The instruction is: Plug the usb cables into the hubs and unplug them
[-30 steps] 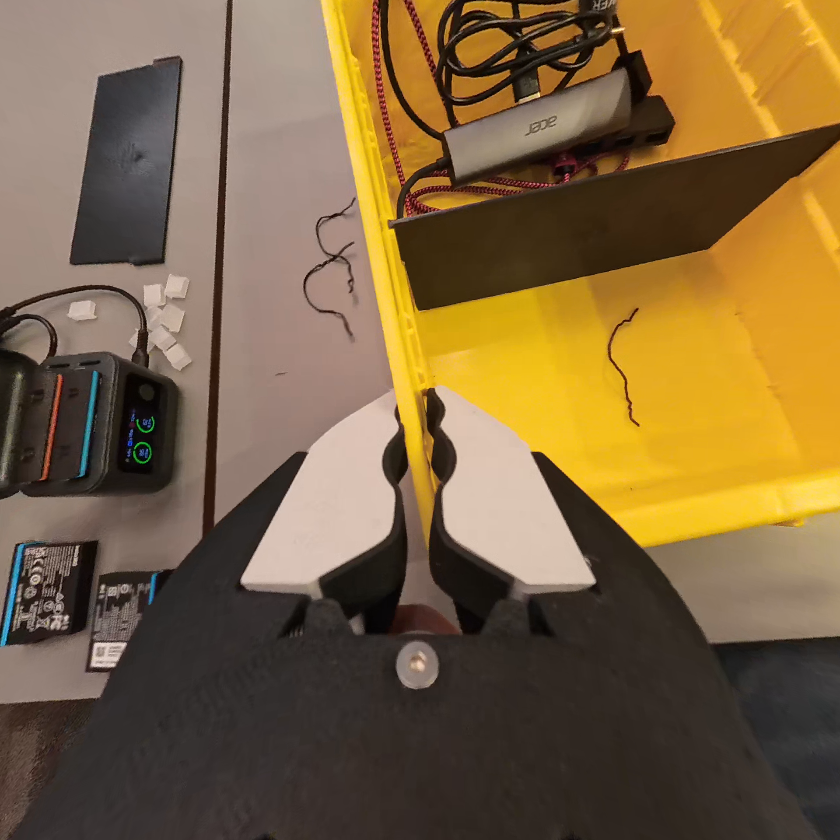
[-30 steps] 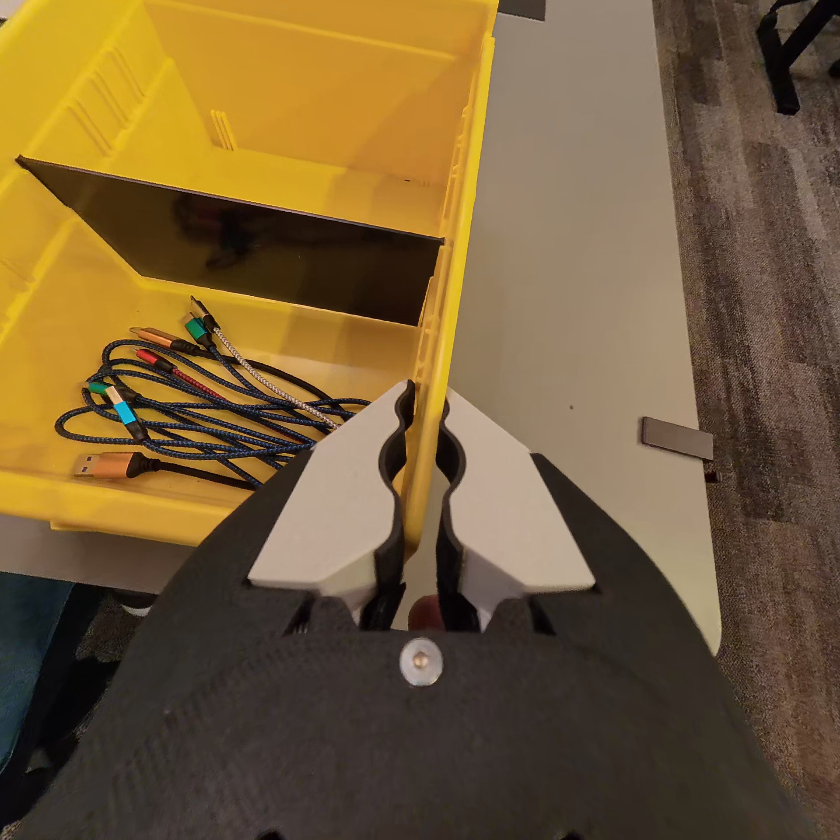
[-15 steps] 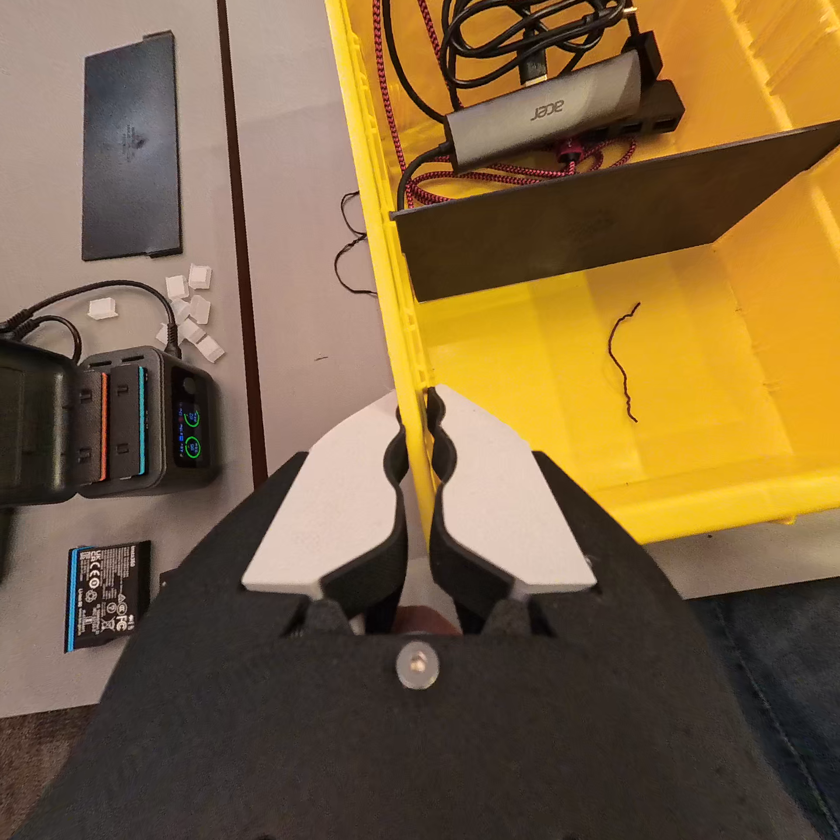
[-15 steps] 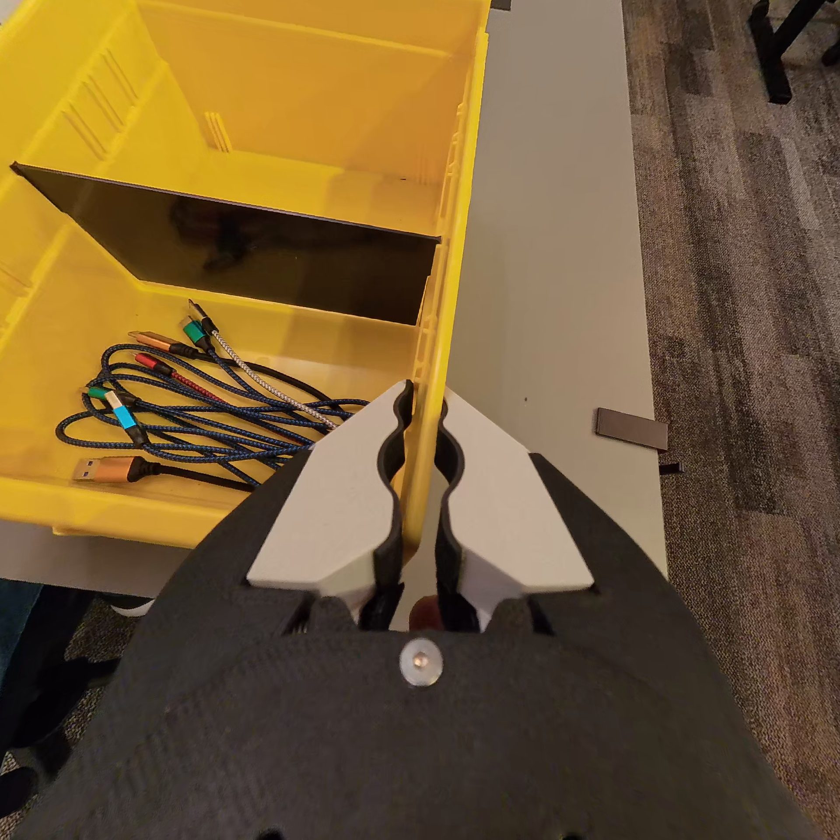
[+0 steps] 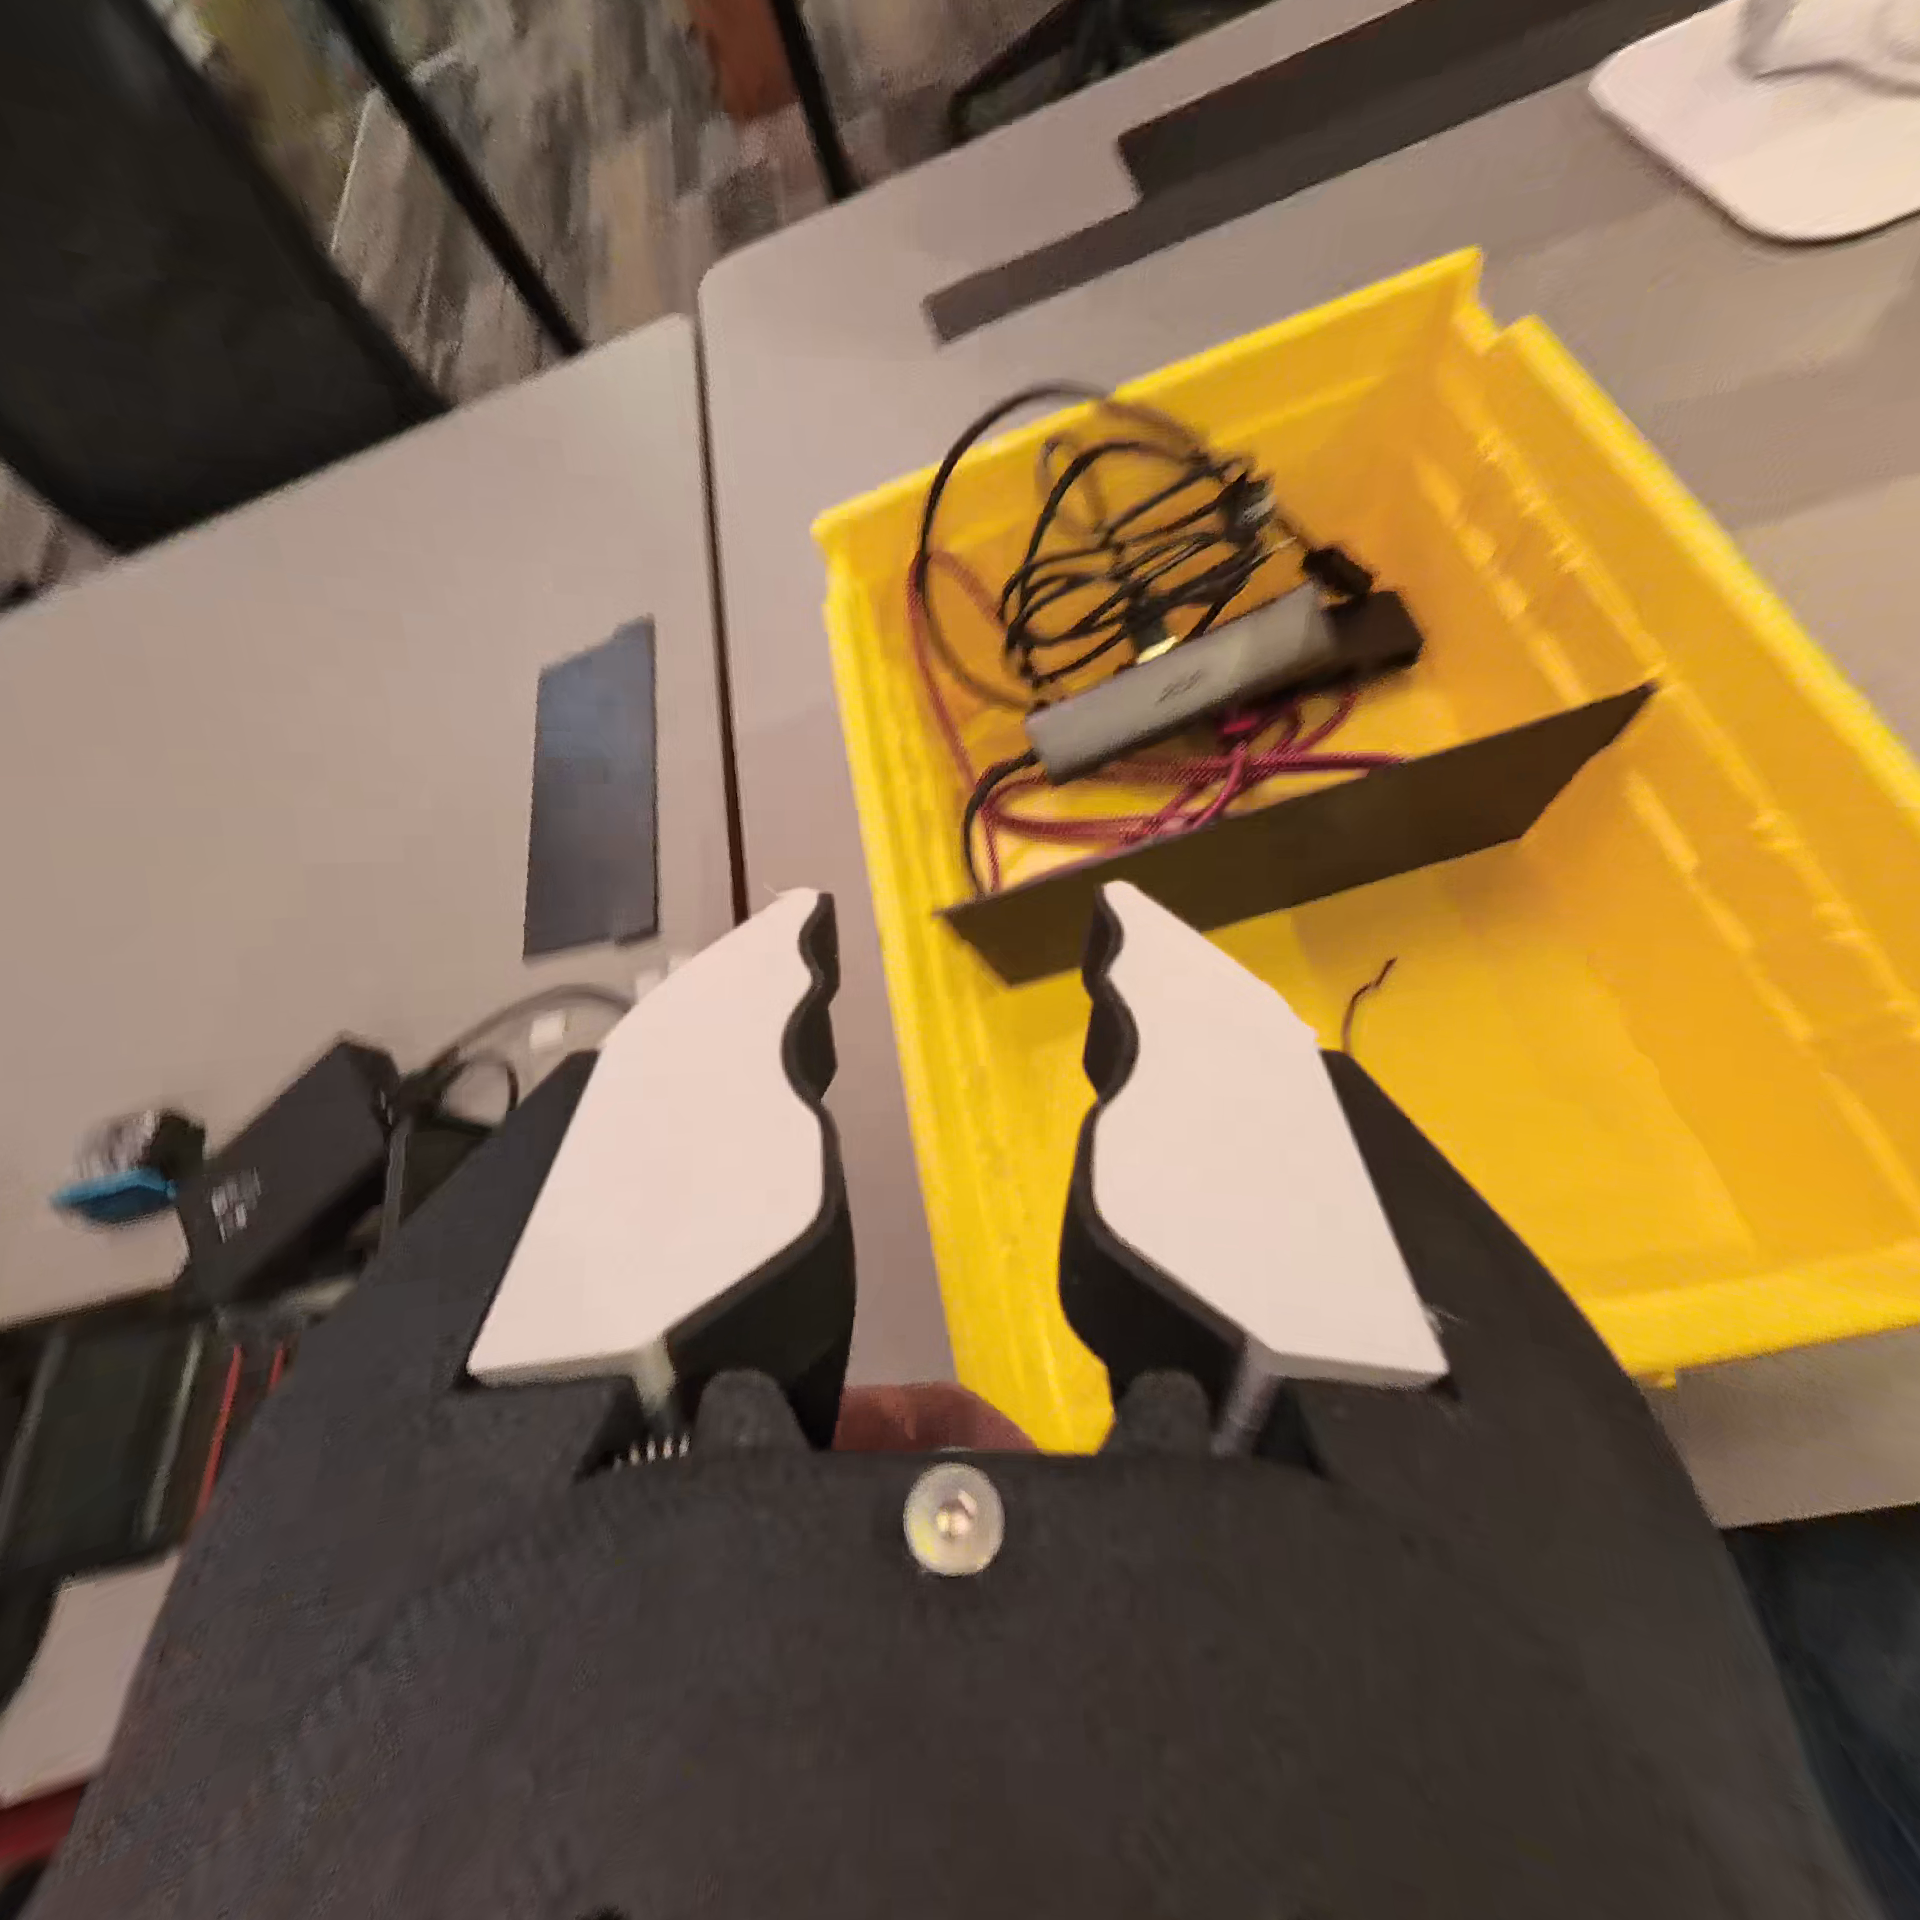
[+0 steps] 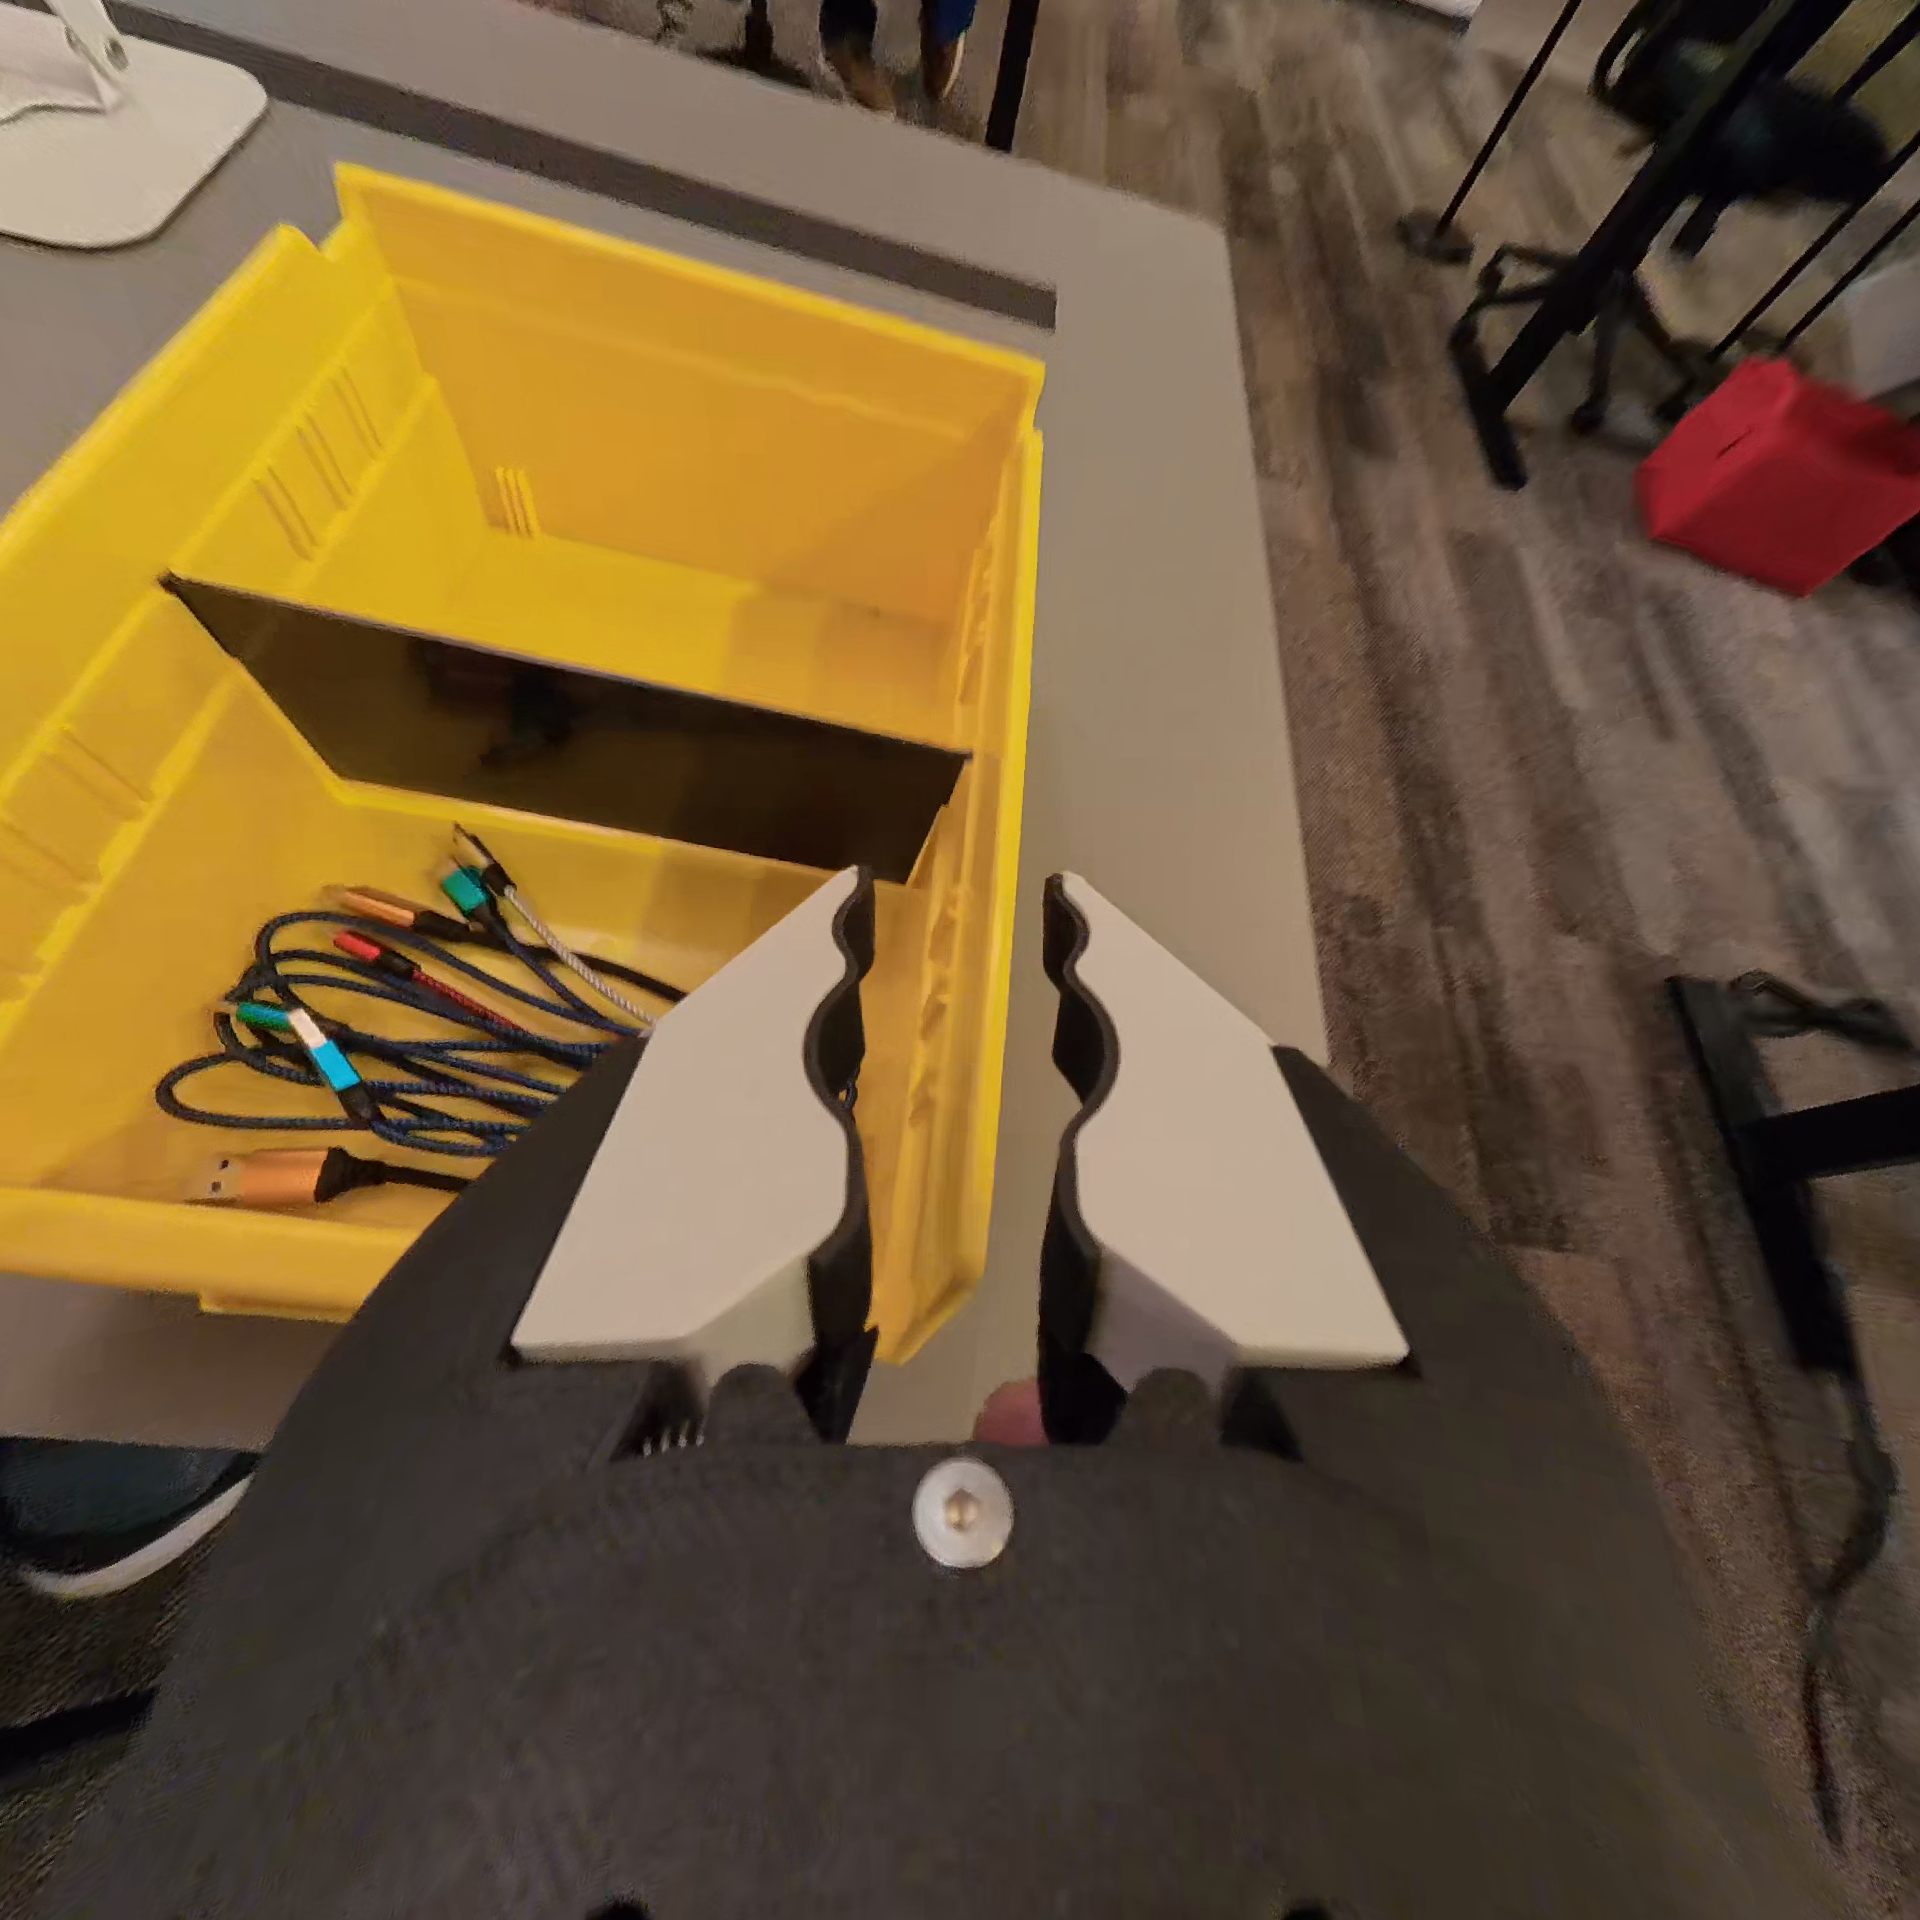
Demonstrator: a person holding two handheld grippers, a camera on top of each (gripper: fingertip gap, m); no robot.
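Warm, even indoor light fills both views, bright enough to make the yellow bin (image 5: 1714,1039) glow and to leave only soft shadows under its black divider (image 6: 582,748), whose glossy face carries dim reflections. Motion blur smears both pictures — in the left wrist view the hubs (image 5: 1195,686) and the black cables (image 5: 1122,551) are streaked, and the devices at the left edge are past reading. Wide-angle distortion bends the table (image 6: 1143,582) edges and stretches the corners, while the pale gripper fingers (image 5: 686,1153) stay sharper, lit flat without glare.
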